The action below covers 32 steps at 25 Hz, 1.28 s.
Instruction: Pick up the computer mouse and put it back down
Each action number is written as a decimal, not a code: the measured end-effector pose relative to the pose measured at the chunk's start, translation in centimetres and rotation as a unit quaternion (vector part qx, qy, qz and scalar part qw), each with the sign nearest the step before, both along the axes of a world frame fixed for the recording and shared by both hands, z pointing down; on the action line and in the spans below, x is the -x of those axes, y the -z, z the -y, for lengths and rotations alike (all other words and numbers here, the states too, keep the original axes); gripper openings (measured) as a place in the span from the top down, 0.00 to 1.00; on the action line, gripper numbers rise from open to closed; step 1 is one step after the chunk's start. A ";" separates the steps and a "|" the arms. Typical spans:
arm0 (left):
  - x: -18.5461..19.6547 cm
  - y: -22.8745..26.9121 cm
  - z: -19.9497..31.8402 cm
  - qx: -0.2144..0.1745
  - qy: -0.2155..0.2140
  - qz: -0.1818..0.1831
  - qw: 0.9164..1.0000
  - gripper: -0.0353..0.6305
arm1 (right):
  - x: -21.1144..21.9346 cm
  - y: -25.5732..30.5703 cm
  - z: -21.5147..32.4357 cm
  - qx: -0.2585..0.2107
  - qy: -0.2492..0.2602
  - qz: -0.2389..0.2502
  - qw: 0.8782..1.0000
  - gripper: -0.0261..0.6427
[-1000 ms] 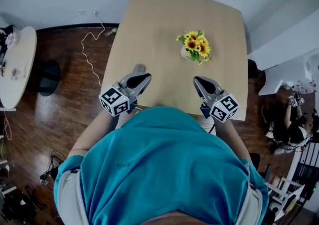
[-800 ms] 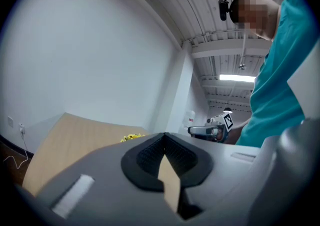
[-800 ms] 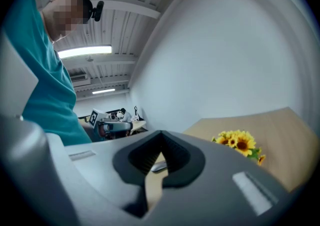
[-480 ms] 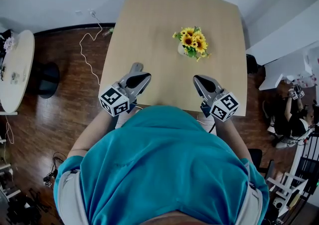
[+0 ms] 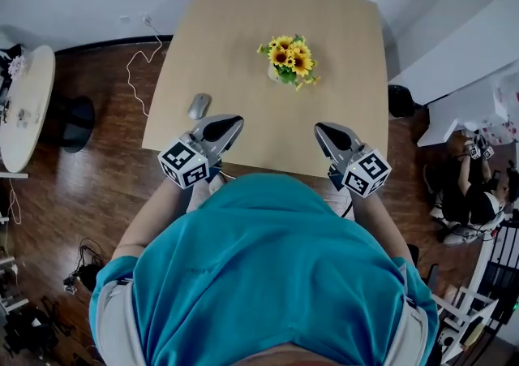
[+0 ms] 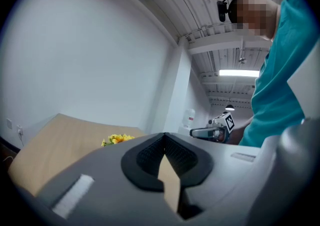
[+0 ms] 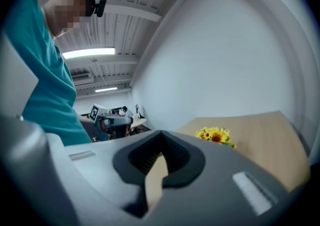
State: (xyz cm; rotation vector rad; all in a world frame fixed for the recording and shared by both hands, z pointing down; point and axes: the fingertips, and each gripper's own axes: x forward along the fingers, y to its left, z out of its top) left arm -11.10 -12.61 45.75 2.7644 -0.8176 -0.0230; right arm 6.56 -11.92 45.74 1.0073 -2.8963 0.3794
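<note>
Mouse (image 5: 199, 105) flat on worktop (image 5: 243, 23), left of flowers (image 5: 288, 60), toward near edge. Left tool (image 5: 233, 121) clenched on nothing, near-left of flowers, just beside mouse. Right tool (image 5: 319, 128) clenched too, near-right of flowers. Round side table (image 5: 32, 88) on floor (image 5: 97, 161), far left of flowers.

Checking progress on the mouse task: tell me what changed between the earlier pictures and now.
Both grippers drew back toward the near edge of the table. The left gripper, which had covered part of the computer mouse, now leaves it fully in view beside its tip. The right gripper drew back likewise. Nothing was grasped or released. Unchanged: both jaws shut and empty, mouse and sunflowers in place.
</note>
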 end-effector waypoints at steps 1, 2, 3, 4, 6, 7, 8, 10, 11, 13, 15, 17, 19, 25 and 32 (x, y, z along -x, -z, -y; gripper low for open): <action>-0.5 0.0 -0.3 0.002 0.002 -0.003 1.000 0.94 | -0.7 -0.1 -0.2 0.003 -0.001 -0.001 1.000 0.96; -0.9 -0.1 -0.7 0.004 0.002 -0.005 1.000 0.94 | -1.2 -0.2 -0.4 0.005 -0.003 -0.001 1.000 0.96; -1.1 -0.1 -1.0 0.005 0.000 -0.007 1.000 0.94 | -1.5 -0.3 -0.5 0.007 -0.004 -0.002 1.000 0.96; -1.3 -0.2 -1.3 0.005 -0.003 -0.007 1.000 0.94 | -1.6 -0.4 -0.7 0.009 -0.006 -0.004 1.000 0.96; -1.2 -0.4 -1.5 0.005 -0.008 -0.008 1.000 0.94 | -1.5 -0.5 -0.7 0.009 -0.009 -0.009 1.000 0.96; -1.2 -0.5 -1.5 0.006 -0.011 -0.010 1.000 0.94 | -1.5 -0.4 -0.7 0.010 -0.012 -0.012 1.000 0.96; -1.2 -0.7 -1.4 0.008 -0.015 -0.012 1.000 0.94 | -1.4 -0.4 -0.7 0.011 -0.018 -0.015 1.000 0.96; -1.3 -0.9 -1.4 0.010 -0.030 -0.016 0.999 0.94 | -1.2 -0.1 -1.1 0.013 -0.027 -0.021 0.999 0.96; -1.4 -0.9 -1.4 0.009 -0.039 -0.016 0.999 0.94 | -1.2 0.0 -1.4 0.013 -0.029 -0.026 0.999 0.96; -1.9 -0.9 -0.9 0.004 -0.058 -0.014 0.998 0.94 | -1.5 0.1 -1.8 0.012 -0.036 -0.034 0.999 0.96; -2.9 -0.8 -0.4 0.000 -0.070 -0.012 0.998 0.94 | -2.5 0.2 -2.0 0.012 -0.047 -0.035 0.998 0.96; -4.2 -0.9 -0.7 0.000 -0.077 -0.009 0.997 0.94 | -3.8 0.1 -2.7 0.013 -0.058 -0.032 0.998 0.96; -5.6 -0.8 -1.4 -0.004 -0.080 -0.004 0.997 0.94 | -5.5 0.1 -3.4 0.012 -0.066 -0.028 0.997 0.96; -12.1 -0.5 -2.8 -0.004 -0.054 0.004 0.999 0.94 | -13.8 -0.2 -4.8 0.010 -0.064 -0.012 0.998 0.96; -23.2 -1.3 -6.5 0.024 -0.017 -0.024 0.999 0.94 | -24.2 -0.4 -6.7 0.004 -0.033 -0.018 0.999 0.96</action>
